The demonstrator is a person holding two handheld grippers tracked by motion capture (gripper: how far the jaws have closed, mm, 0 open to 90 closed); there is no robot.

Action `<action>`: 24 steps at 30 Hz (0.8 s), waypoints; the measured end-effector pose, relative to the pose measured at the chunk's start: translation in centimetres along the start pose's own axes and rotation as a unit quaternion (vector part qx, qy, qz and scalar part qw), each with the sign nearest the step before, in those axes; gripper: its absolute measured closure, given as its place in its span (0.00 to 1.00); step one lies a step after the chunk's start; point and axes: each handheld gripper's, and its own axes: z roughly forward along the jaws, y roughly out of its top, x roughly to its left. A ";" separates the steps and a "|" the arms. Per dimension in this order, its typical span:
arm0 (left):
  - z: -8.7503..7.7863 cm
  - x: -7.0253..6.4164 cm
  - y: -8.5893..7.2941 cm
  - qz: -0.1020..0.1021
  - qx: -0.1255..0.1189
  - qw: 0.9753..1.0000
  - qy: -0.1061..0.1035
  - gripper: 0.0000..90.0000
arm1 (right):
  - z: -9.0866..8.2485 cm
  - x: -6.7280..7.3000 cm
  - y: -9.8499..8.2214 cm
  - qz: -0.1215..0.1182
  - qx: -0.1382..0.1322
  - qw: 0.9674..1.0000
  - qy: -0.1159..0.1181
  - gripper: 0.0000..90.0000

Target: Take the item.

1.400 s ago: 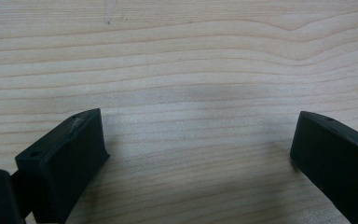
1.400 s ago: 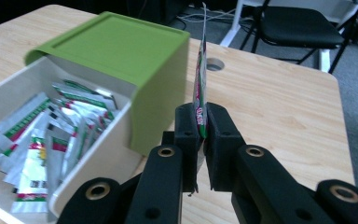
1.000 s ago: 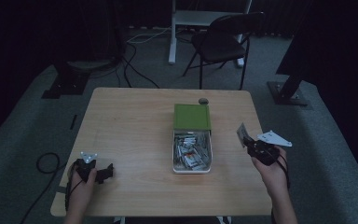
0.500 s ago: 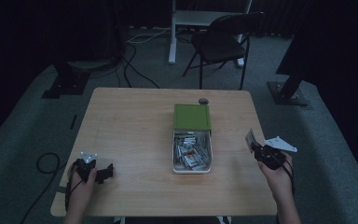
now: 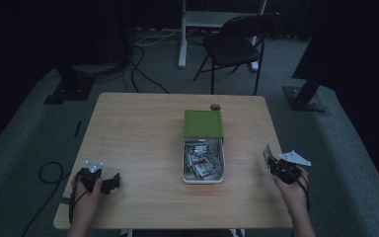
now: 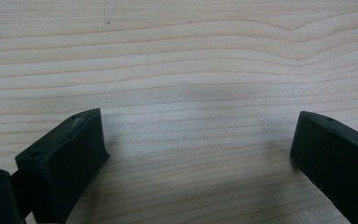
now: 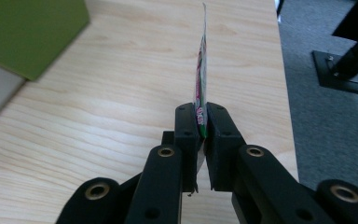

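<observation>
A white box [image 5: 203,175] full of small packets stands mid-table, its green lid [image 5: 203,123] lying just behind it. My right gripper [image 5: 271,161] is near the table's right edge, shut on a thin flat packet [image 7: 201,84] that stands edge-on and upright between its jaws [image 5: 267,152]. The green lid [image 7: 28,32] sits off to the left in the right gripper view. My left gripper [image 5: 112,181] rests at the front left of the table [image 5: 138,143], jaws wide open over bare wood [image 6: 191,70] with nothing between them.
A small dark round object [image 5: 215,106] lies at the table's far edge behind the lid. A black folding chair [image 5: 237,44] and a white stand [image 5: 217,19] are beyond the table. Cables [image 5: 49,173] trail on the floor at left.
My right gripper with the packet has moved right and toward the front, sinking closer to the table near its right edge. The left gripper has stayed put.
</observation>
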 end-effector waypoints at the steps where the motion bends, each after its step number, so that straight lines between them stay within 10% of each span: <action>1: 0.0 0.0 0.0 0.000 0.000 1.000 0.000 0.04 | 0.2 0.0 -0.1 -0.001 0.003 1.000 0.000 0.94; 24: 0.0 0.0 0.0 0.000 0.000 1.000 0.000 0.04 | 1.6 2.9 -1.2 -0.044 0.031 0.998 0.027 0.93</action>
